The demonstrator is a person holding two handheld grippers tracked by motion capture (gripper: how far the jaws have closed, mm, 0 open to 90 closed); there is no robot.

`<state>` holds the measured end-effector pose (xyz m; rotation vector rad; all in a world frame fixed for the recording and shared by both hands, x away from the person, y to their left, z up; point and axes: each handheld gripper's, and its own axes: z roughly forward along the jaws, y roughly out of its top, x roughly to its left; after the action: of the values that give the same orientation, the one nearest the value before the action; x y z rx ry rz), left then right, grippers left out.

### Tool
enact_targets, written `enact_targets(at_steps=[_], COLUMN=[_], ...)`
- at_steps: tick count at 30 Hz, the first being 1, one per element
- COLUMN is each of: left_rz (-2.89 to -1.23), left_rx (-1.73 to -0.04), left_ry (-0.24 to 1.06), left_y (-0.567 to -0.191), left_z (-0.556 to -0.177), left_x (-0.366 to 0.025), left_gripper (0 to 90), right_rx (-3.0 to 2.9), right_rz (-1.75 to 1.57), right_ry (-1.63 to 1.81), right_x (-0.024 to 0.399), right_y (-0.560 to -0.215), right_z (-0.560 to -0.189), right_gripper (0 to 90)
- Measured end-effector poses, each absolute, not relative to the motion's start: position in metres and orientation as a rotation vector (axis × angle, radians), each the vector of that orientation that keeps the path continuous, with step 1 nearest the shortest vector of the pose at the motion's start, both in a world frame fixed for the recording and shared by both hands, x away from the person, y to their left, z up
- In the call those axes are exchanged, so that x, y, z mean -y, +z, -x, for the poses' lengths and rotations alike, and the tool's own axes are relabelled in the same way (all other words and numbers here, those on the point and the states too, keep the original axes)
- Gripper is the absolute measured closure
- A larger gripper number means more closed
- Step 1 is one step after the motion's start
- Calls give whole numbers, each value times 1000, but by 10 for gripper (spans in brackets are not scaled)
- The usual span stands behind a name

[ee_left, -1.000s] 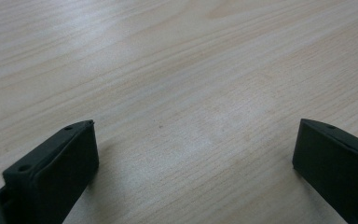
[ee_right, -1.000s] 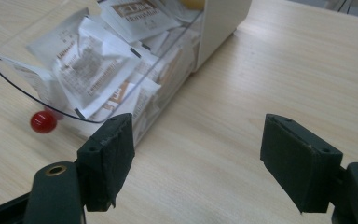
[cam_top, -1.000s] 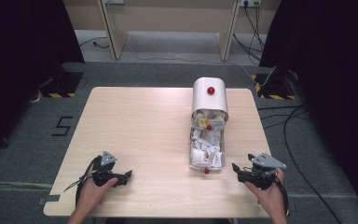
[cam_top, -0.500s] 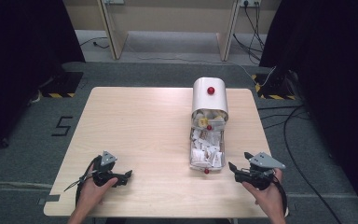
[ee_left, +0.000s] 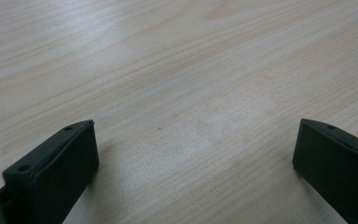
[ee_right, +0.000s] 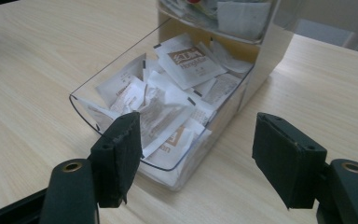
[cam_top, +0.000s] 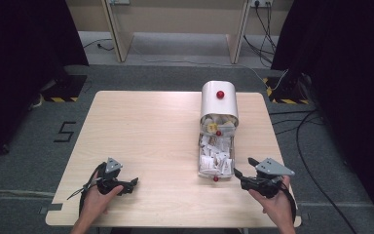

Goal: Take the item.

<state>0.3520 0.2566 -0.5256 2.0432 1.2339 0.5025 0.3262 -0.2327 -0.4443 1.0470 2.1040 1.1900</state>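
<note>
A white round-topped box (cam_top: 219, 100) with a red knob stands on the right half of the wooden table (cam_top: 146, 131). Its clear drawer (cam_top: 215, 158) is pulled out toward me and holds several white sachets (ee_right: 186, 63); a small red knob (cam_top: 215, 179) marks its front. My right gripper (cam_top: 243, 166) sits just right of the drawer's front. It is open, and its jaws have just been closing a little. In the right gripper view the drawer's near corner (ee_right: 168, 163) lies just ahead of that gripper (ee_right: 200, 119), untouched. My left gripper (cam_top: 132, 185) rests open at the front left, over bare wood (ee_left: 193, 135).
The table's front edge (cam_top: 175, 225) runs just below both hands. Dark curtains stand at both sides, and cables (cam_top: 316, 146) trail over the grey floor at the right. Wooden furniture legs (cam_top: 114, 29) stand beyond the table's far edge.
My right gripper has edged left toward the drawer's front and risen slightly, with its jaws a little narrower. The left gripper has stayed put.
</note>
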Motion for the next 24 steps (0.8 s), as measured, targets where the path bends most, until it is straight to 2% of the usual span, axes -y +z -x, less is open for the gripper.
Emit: enact_targets(at_steps=[24], left_rz=[-2044], left_rx=[-1232], left_ry=[502], left_y=[-526], left_z=[-353], left_x=[-256], left_gripper=[0], right_rx=[-2170], right_rz=[-966], right_ry=[1161], right_x=[182], right_y=[-446], right_z=[-358], right_gripper=[410])
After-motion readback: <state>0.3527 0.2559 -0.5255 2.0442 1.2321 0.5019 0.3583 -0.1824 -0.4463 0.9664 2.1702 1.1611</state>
